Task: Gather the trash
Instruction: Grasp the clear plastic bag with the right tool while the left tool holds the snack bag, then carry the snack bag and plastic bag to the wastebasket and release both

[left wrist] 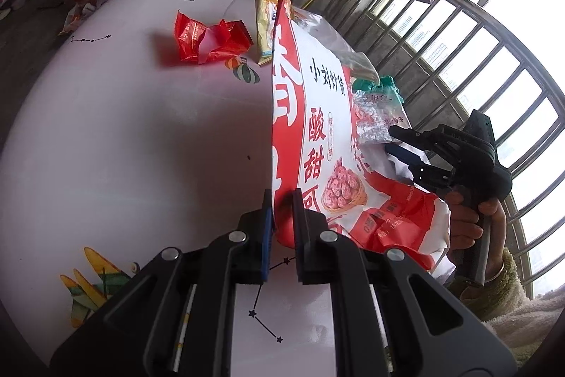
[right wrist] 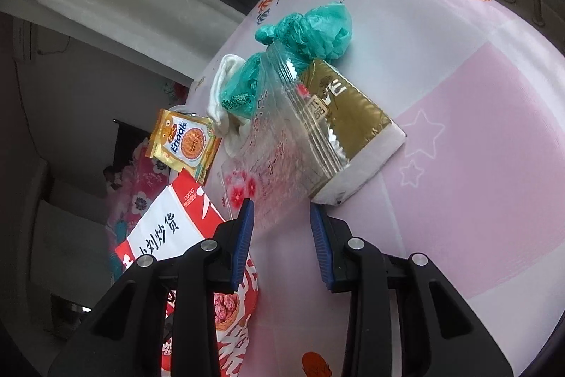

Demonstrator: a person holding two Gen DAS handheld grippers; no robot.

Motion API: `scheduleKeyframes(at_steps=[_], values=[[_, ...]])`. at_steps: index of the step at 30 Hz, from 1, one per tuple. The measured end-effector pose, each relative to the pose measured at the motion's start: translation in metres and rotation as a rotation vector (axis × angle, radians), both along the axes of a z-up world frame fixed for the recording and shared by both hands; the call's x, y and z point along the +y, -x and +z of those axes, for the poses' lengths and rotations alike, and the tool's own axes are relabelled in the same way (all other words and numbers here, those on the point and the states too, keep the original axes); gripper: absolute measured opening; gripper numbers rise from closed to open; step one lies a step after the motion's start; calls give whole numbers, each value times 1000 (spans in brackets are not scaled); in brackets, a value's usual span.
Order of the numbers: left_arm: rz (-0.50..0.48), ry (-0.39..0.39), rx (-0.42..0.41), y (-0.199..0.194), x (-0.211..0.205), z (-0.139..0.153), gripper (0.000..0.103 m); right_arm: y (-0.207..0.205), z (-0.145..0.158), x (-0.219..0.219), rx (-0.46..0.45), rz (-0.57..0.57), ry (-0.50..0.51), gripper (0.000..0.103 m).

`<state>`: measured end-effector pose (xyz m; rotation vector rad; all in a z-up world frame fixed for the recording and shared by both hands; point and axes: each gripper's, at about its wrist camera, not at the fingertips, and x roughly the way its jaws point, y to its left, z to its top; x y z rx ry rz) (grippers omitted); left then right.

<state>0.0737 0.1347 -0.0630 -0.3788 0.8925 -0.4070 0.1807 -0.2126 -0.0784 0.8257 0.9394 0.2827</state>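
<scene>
Trash here is all thin film, light and crinkly, so it is likely going to slip and flutter unless pinched at an edge or fold. The left gripper (left wrist: 282,200) is clamping nearly shut on the lower rim of the big red-and-white snack bag (left wrist: 317,136), which is standing floppy at the centre of the left wrist view and serving, I judge, as the collecting sack. The right gripper (right wrist: 282,232) is standing partly open with nothing pressed between its blue pads, pointing at the clear zip bag (right wrist: 275,143) in the middle of the right wrist view. That glossy bag is lying over a stiffer gold carton (right wrist: 353,122); its near corner looks the best hold. Behind it, a soft teal plastic bag (right wrist: 317,27) is sitting bunched. At upper left of the left view, a crumpled red wrapper (left wrist: 208,39) and a yellow wrapper (left wrist: 268,23) are lying on the smooth pink tablecloth (left wrist: 123,147).
</scene>
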Motion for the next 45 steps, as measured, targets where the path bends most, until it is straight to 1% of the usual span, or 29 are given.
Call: scheduleKeyframes(at_steps=[3, 4, 6, 7, 10, 14, 18, 24, 31, 37, 45], values=[[21, -4, 3, 3, 4, -3, 9, -2, 2, 1, -13, -21, -5, 33], [29, 0, 8, 3, 5, -4, 9, -3, 2, 1, -14, -29, -12, 30], [41, 7, 15, 3, 8, -6, 9, -2, 0, -2, -12, -44, -30, 24], [47, 8, 16, 4, 8, -7, 9, -2, -2, -3, -8, -48, -42, 17], [56, 9, 17, 4, 11, -7, 9, 1, -4, -5, -10, -45, -58, 5], [67, 13, 19, 5, 10, -7, 9, 9, 7, -4, -45, -35, -15, 4], [77, 30, 13, 7, 9, -8, 9, 19, 20, -5, -83, -27, 50, 4], [62, 44, -39, 13, 8, -2, 6, 37, 40, -9, -132, -21, 139, 4], [12, 65, -122, 18, -1, 16, 1, 52, 58, -26, -174, -53, 177, 3], [-29, 78, -191, 23, -10, 34, 0, 65, 76, -39, -220, -89, 217, 3], [-64, 98, -235, 32, -18, 51, 0, 86, 92, -58, -268, -139, 235, 3]])
